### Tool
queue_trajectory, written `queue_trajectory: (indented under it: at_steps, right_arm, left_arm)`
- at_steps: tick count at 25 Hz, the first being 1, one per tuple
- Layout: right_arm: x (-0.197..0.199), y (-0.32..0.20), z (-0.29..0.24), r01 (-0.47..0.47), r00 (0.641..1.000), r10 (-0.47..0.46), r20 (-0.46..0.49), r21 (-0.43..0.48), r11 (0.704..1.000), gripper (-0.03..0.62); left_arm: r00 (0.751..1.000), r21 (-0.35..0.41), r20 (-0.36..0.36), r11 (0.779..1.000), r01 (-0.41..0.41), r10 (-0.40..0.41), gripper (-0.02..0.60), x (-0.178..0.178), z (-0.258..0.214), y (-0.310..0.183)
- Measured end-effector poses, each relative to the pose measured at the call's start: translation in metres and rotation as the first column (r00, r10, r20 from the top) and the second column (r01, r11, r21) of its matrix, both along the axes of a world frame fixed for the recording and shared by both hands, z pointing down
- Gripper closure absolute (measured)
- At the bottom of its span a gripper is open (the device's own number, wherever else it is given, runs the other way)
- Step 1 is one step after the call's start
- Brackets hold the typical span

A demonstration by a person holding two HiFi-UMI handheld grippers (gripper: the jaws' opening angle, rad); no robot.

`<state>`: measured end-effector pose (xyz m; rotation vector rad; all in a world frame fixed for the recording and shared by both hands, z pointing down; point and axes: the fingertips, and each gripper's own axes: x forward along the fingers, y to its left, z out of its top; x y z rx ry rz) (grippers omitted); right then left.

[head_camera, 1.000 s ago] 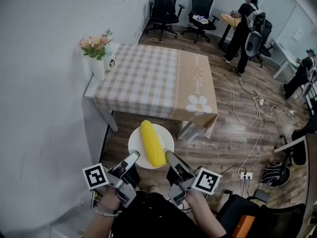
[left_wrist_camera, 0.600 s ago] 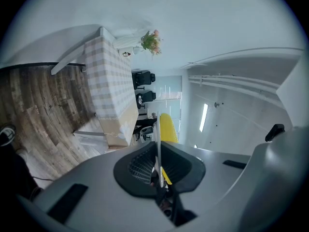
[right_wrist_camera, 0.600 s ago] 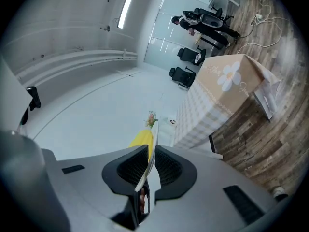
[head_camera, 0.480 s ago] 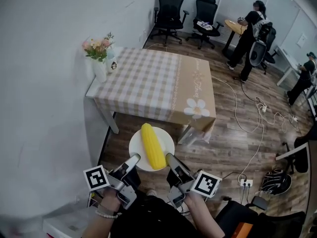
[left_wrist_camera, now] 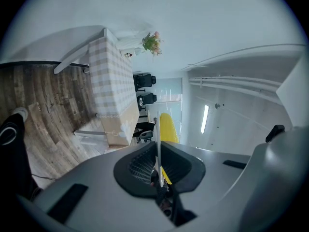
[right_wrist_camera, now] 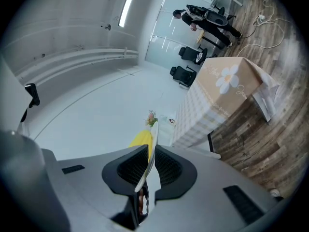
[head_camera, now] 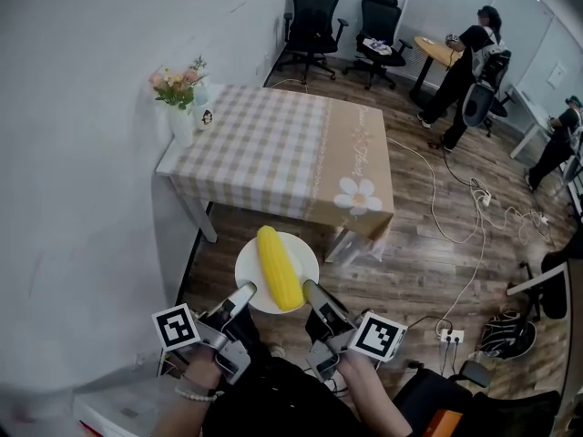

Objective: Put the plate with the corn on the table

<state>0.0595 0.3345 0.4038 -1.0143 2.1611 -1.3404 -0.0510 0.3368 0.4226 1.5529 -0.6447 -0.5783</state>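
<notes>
Plate (head_camera: 251,264) w/ corn (head_camera: 279,268) is carried level above the floor, rim pinched on both sides. Left gripper (head_camera: 244,291) fingers are closed on the near-left rim and right gripper (head_camera: 310,289) fingers on the near-right rim. Corn lies loose, lengthwise betw. the fingers. Opposed grips are judged to stop tipping. Bench (head_camera: 273,148) lies well ahead of the fingertips, not yet reached.
</notes>
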Motion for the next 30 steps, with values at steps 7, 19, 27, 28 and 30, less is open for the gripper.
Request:
queue_trajectory:
  at_steps: [7, 19, 27, 28, 30]
  right_arm:
    - [0.005, -0.009, -0.001, -0.009, 1.0, 0.009, -0.005, 0.007, 1.0, 0.522]
    - [0.003, -0.055, -0.003, -0.044, 0.999, 0.045, -0.016, 0.014, 0.999, 0.522]
    - [0.002, -0.103, -0.003, -0.077, 0.997, 0.077, -0.022, 0.004, 0.997, 0.522]
    - [0.001, -0.11, -0.004, -0.08, 0.997, 0.08, -0.024, 0.005, 0.997, 0.522]
    - [0.0, -0.123, -0.004, -0.089, 0.996, 0.089, -0.026, 0.004, 0.996, 0.522]
  left_arm:
    - [1.0, 0.001, -0.004, 1.0, -0.013, 0.013, 0.554, 0.005, 0.0, -0.011]
    - [0.998, 0.01, -0.005, 0.998, -0.057, 0.057, 0.554, 0.005, 0.0, -0.062]
    - [0.996, 0.004, 0.001, 0.996, -0.089, 0.089, 0.554, 0.004, -0.001, -0.114]
    - [0.996, 0.003, 0.0, 0.996, -0.093, 0.093, 0.554, 0.003, -0.001, -0.121]
    - [0.995, 0.0, 0.0, 0.995, -0.103, 0.103, 0.554, 0.002, 0.0, -0.135]
